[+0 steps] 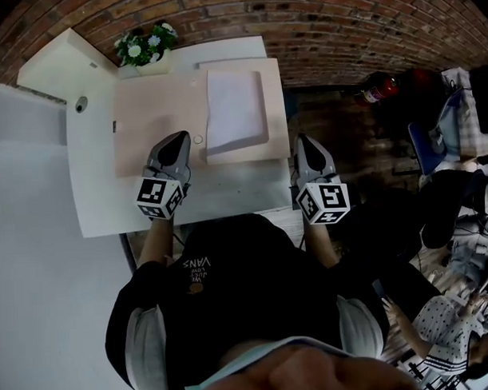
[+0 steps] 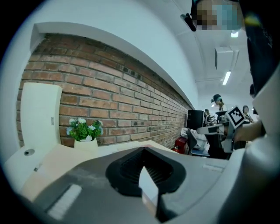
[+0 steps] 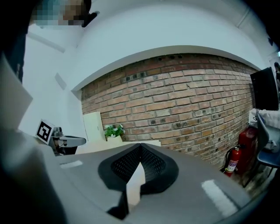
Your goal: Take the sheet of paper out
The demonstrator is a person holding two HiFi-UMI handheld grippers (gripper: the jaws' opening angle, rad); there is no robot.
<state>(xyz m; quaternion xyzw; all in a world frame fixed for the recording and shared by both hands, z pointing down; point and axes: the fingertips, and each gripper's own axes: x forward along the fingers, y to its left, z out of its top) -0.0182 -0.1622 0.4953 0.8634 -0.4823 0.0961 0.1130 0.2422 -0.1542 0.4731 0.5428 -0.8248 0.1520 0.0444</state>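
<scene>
Sheet of paper (image 1: pixel 235 109) lies flat in its shallow tray (image 1: pixel 243 156) at our twelve o'clock, untouched. Nearest us, our left gripper (image 1: pixel 180 139) at eleven and right gripper (image 1: pixel 303 140) at one flank the tray's near edge. Their jaws are pressed together on nothing, likely poised so we can come in from both sides; beyond, a potted plant (image 1: pixel 145 46) sits by the brick wall (image 1: pixel 342 19).
</scene>
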